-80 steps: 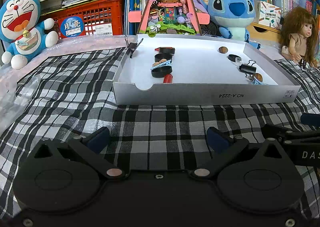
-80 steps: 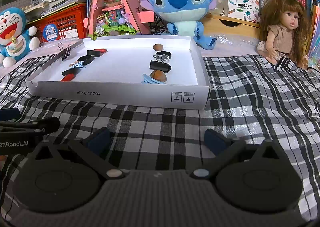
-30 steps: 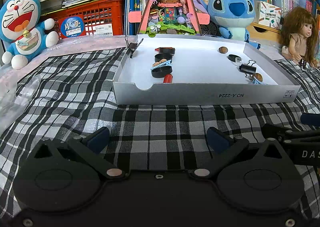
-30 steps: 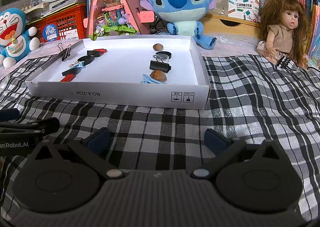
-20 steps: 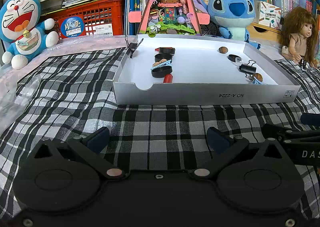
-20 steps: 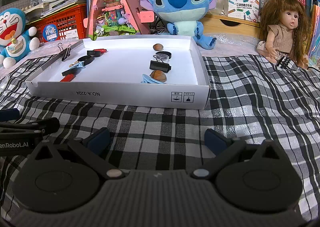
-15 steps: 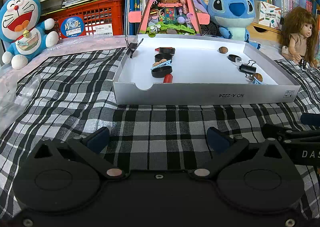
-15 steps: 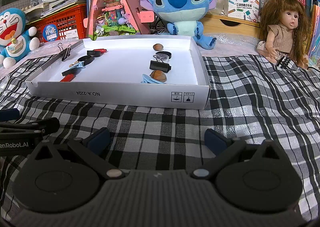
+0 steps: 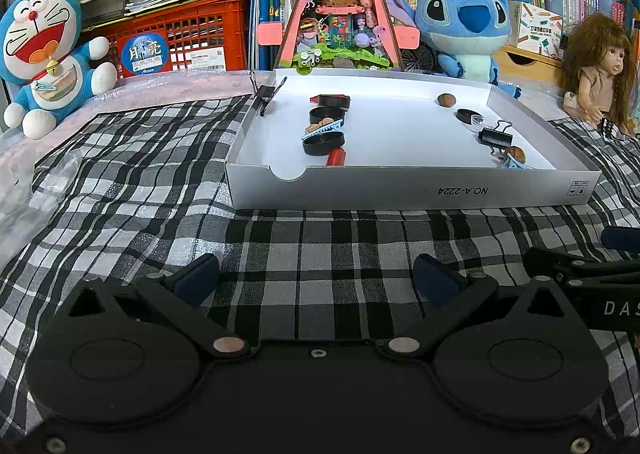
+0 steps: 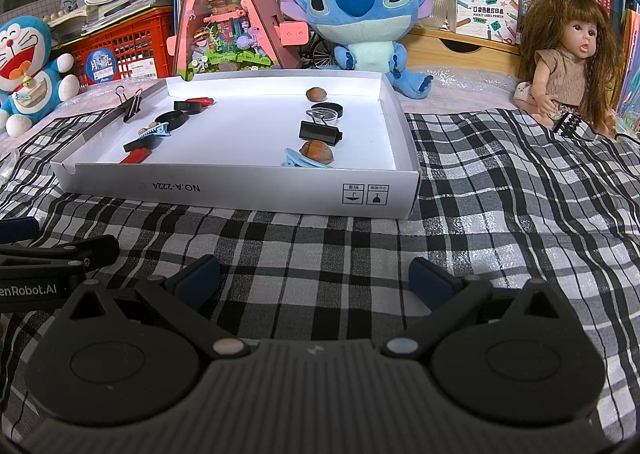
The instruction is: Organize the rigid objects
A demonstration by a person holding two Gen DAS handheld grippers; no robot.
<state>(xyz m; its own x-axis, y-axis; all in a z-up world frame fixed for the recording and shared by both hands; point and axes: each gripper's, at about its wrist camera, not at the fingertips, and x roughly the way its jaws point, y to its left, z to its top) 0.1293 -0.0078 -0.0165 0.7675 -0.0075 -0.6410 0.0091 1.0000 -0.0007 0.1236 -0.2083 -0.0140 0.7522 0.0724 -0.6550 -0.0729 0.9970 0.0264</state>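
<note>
A shallow white box lid (image 9: 400,190) (image 10: 240,190) lies on the checked cloth ahead of both grippers. Inside it are black binder clips (image 9: 495,137) (image 10: 320,132), black round caps (image 9: 323,144) (image 10: 170,118), blue hair clips (image 9: 322,130) (image 10: 298,162), brown nuts (image 9: 446,99) (image 10: 317,150) and a red piece (image 9: 336,156) (image 10: 135,155). Another binder clip (image 9: 266,92) (image 10: 130,104) grips the lid's left rim. My left gripper (image 9: 316,278) is open and empty, resting low on the cloth. My right gripper (image 10: 314,280) is open and empty beside it.
A Doraemon plush (image 9: 44,54), a red crate (image 9: 188,38), a pink triangular toy house (image 9: 340,14), a Stitch plush (image 10: 360,14) and a doll (image 10: 568,54) line the back. A clear plastic bag (image 9: 32,190) lies at the left.
</note>
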